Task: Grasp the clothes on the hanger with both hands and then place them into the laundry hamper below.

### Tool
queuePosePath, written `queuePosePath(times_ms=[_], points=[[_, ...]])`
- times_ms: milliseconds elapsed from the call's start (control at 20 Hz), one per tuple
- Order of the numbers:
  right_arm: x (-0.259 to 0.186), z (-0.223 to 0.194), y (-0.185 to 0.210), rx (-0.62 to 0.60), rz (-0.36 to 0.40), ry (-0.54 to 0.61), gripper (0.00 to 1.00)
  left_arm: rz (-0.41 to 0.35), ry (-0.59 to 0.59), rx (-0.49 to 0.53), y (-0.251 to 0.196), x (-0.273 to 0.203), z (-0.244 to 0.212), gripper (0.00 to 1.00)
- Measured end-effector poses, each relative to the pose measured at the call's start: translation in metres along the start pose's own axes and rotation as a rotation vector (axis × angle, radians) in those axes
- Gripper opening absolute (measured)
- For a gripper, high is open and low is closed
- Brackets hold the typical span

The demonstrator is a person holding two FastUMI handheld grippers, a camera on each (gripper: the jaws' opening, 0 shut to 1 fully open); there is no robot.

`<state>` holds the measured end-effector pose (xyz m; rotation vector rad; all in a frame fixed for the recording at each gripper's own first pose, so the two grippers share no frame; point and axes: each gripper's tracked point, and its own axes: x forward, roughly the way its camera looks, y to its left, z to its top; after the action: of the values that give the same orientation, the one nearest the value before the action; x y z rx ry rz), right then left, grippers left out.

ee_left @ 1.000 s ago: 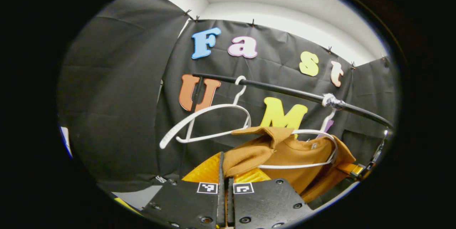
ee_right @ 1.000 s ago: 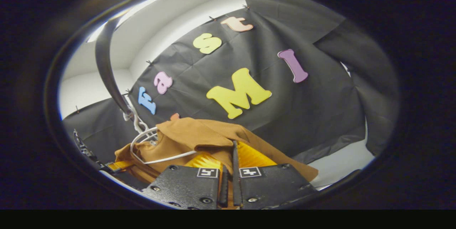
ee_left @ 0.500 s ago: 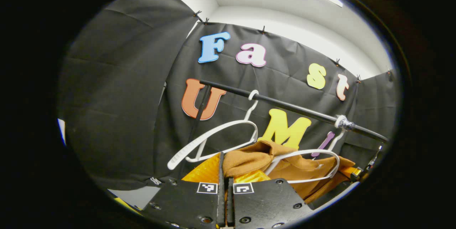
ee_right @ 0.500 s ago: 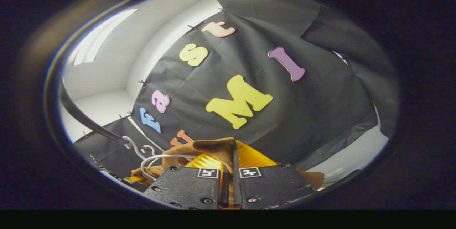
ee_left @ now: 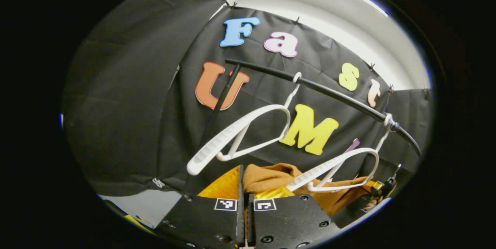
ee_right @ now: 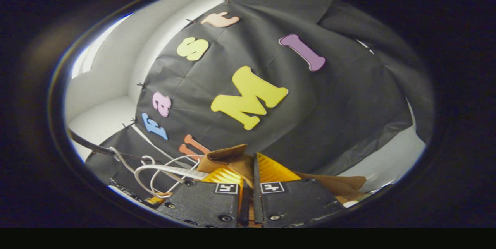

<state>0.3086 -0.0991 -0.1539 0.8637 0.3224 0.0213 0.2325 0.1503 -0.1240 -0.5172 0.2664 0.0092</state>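
Left tongs (ee_left: pixel 244 187) and right tongs (ee_right: pixel 249 179) are each closed on the brown garment (ee_left: pixel 271 173), gripping cloth between their fingers.

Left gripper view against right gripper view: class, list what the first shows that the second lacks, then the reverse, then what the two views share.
Left gripper view: the rack's upright post, standing under the end of the rail.

Right gripper view: a loose flap of the brown garment, spread out beside the right gripper.

Both: the rail, the white hangers, and brown cloth pinched between closed fingers, by the left gripper in one and the right gripper in the other.
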Motion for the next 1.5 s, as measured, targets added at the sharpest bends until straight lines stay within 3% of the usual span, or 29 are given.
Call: queuePosePath(times_ms=[250,550,800,1050,1400,1500], points=[[-0.007,-0.015,-0.019,-0.042,-0.048,0.033,0.06,-0.004,0.043,-0.036,0.006,-0.003,-0.023,0.02],[-0.026,-0.059,-0.05,-0.126,-0.141,0.122,0.06,0.021,0.107,0.071,0.01,-0.021,-0.062,0.02],[-0.049,-0.093,-0.056,-0.202,-0.164,0.189,0.06,0.011,0.166,0.063,0.002,-0.039,-0.094,0.02],[-0.07,-0.122,-0.032,-0.323,-0.121,0.253,0.08,-0.062,0.181,0.098,-0.035,-0.063,-0.114,0.02],[-0.102,-0.16,0.041,-0.421,0.047,0.322,0.1,-0.198,0.157,0.179,-0.107,-0.097,-0.109,0.02],[-0.108,-0.165,0.063,-0.438,0.092,0.331,0.06,-0.238,0.142,0.203,-0.127,-0.105,-0.104,0.02]])
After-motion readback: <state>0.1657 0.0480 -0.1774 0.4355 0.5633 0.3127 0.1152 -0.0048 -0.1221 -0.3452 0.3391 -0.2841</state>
